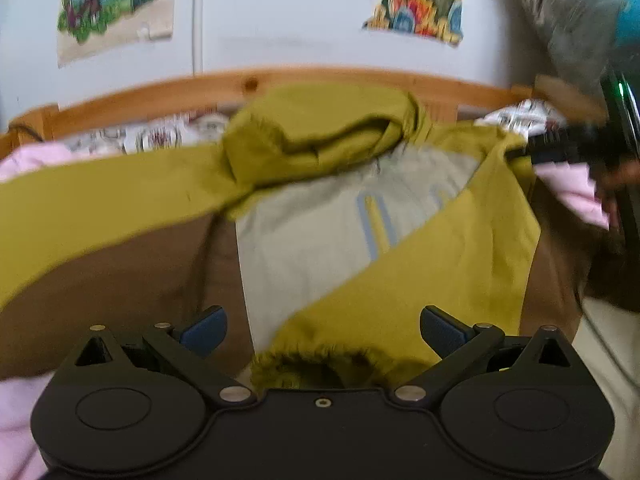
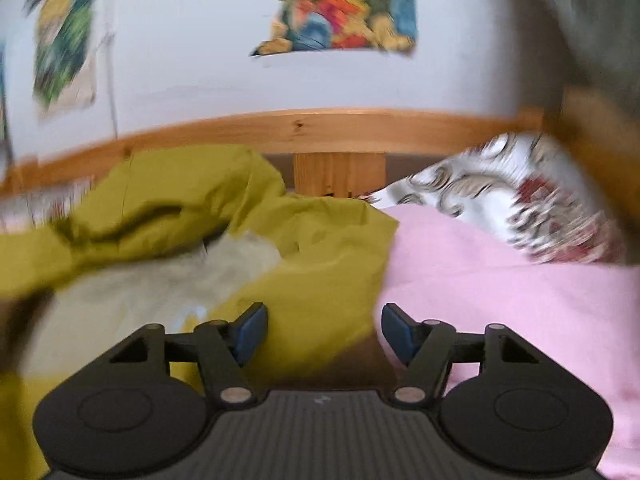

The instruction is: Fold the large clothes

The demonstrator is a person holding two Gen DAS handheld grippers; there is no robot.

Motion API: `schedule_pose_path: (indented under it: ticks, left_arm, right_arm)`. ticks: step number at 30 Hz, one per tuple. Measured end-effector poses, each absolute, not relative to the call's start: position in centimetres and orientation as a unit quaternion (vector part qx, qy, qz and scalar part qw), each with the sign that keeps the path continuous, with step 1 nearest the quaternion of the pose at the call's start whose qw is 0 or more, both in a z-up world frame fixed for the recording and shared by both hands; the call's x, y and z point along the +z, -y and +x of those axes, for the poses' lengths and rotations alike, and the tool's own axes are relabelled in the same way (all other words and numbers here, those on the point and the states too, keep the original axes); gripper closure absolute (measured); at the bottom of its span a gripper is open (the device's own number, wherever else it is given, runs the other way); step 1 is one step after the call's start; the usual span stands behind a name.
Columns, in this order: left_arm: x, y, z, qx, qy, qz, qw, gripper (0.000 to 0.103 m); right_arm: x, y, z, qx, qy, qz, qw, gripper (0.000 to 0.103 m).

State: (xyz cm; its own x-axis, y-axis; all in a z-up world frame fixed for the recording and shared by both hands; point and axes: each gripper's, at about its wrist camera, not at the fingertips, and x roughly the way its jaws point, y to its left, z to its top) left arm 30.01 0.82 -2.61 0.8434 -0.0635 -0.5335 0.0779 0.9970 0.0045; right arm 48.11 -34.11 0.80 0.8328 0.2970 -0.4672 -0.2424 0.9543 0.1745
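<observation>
Your left tool (image 1: 323, 330) was spread wide with nothing between its blue pads (image 1: 206, 326); the fur-trimmed cuff (image 1: 320, 368) of the jacket's sleeve lay just below the gap, close against the tool's body, and whether it touched a pad could not be told. Your right tool (image 2: 323, 334) was spread as well and held nothing, its gap hanging over the jacket's right edge where the fabric met the pink sheet (image 2: 500, 292).

Beyond your left tool, the olive-green jacket (image 1: 420, 272) lay on the bed on top of a brown cloth (image 1: 120, 280). One sleeve crossed diagonally over the pale grey lining (image 1: 312, 240), which carried a yellow stripe edged in blue (image 1: 376, 224). The other sleeve stretched off to the left. Farther back the hood (image 1: 320, 136) was bunched in a thick roll near the wooden bed rail (image 1: 248, 84).

At the right edge of the left wrist view, your right tool sat at the jacket's far right corner, touching or just beside the fabric; motion blur kept it from being told which.

From the right wrist view, a patterned pillow (image 2: 520, 208) lay on the pink sheet to the right of the jacket, against the rail. Behind the rail stood a white wall with colourful posters (image 1: 416, 0) on it.
</observation>
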Motion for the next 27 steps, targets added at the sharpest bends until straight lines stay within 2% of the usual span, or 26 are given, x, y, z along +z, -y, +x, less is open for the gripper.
schedule_pose_path:
  ticks: [1, 2, 3, 5, 9, 11, 12, 13, 14, 15, 17, 19, 21, 22, 23, 24, 25, 26, 27]
  left_arm:
    - [-3.1, -1.0, 30.3, -0.037, -0.284, 0.009, 0.958, 0.001]
    - [-3.5, -1.2, 30.6, -0.037, -0.289, 0.004, 0.956, 0.001]
    - [-3.7, -1.3, 30.7, -0.037, -0.292, 0.002, 0.956, 0.001]
    - [-4.2, -1.3, 30.9, -0.039, -0.297, 0.009, 0.954, 0.001]
    - [-5.5, -0.6, 32.3, -0.021, -0.33, 0.037, 0.943, 0.001]
    - [-6.3, -0.6, 33.1, -0.005, -0.354, 0.035, 0.935, 0.001]
    - [-6.3, -0.8, 33.0, -0.004, -0.352, 0.024, 0.936, 0.002]
    - [-6.1, -1.1, 32.6, -0.003, -0.346, 0.014, 0.938, 0.002]
    - [-5.9, -1.3, 32.3, -0.003, -0.34, 0.008, 0.94, 0.002]
    - [-5.5, -1.7, 31.9, -0.005, -0.328, 0.002, 0.945, 0.002]
    - [-4.8, -2.4, 31.5, -0.014, -0.304, -0.006, 0.953, 0.002]
    - [-4.2, -3.2, 31.4, -0.026, -0.28, -0.023, 0.959, 0.004]
    - [-4.0, -3.6, 32.0, -0.029, -0.28, -0.04, 0.959, 0.013]
    - [-4.1, -3.7, 32.6, -0.029, -0.289, -0.047, 0.956, 0.022]
    - [-4.1, -3.5, 33.1, -0.03, -0.298, -0.049, 0.953, 0.036]
    - [-4.3, -3.4, 33.6, -0.027, -0.308, -0.049, 0.95, 0.046]
    - [-4.5, -3.3, 33.9, -0.022, -0.314, -0.045, 0.948, 0.063]
    - [-4.7, -3.1, 34.1, -0.019, -0.317, -0.041, 0.947, 0.069]
    - [-4.7, -2.8, 33.9, -0.02, -0.311, -0.037, 0.949, 0.075]
  right_arm:
    - [0.8, 34.1, 48.8, 0.133, -0.254, 0.065, 0.956, 0.063]
    - [0.9, 33.9, 49.3, 0.119, -0.258, 0.054, 0.957, 0.085]
    - [1.2, 33.6, 49.5, 0.099, -0.254, 0.025, 0.962, 0.093]
    - [1.8, 33.4, 49.9, 0.07, -0.232, -0.034, 0.97, 0.099]
    - [2.4, 34.0, 50.4, 0.03, -0.201, -0.081, 0.976, 0.099]
    - [1.6, 33.8, 51.5, 0.015, -0.221, -0.094, 0.971, 0.095]
    - [1.3, 33.8, 51.7, 0.005, -0.222, -0.095, 0.971, 0.086]
    - [1.1, 34.1, 51.2, 0.004, -0.212, -0.079, 0.974, 0.082]
    - [1.2, 34.6, 50.6, 0.012, -0.206, -0.057, 0.977, 0.072]
    - [1.4, 35.3, 49.7, 0.026, -0.205, -0.029, 0.978, 0.054]
    - [1.6, 36.5, 47.8, 0.062, -0.205, -0.005, 0.977, 0.039]
    - [1.2, 37.5, 45.5, 0.097, -0.224, -0.005, 0.97, 0.036]
    - [0.4, 38.5, 43.6, 0.119, -0.251, -0.006, 0.961, 0.035]
    - [-0.3, 38.9, 42.8, 0.125, -0.266, -0.008, 0.956, 0.036]
    - [-0.9, 39.0, 42.4, 0.126, -0.281, -0.013, 0.951, 0.042]
    - [-1.7, 39.0, 42.1, 0.125, -0.3, -0.018, 0.945, 0.057]
    - [-2.4, 39.1, 41.9, 0.124, -0.316, -0.021, 0.94, 0.07]
    - [-2.8, 39.1, 41.4, 0.125, -0.313, -0.021, 0.941, 0.084]
    - [-2.7, 39.1, 41.1, 0.119, -0.308, -0.023, 0.944, 0.094]
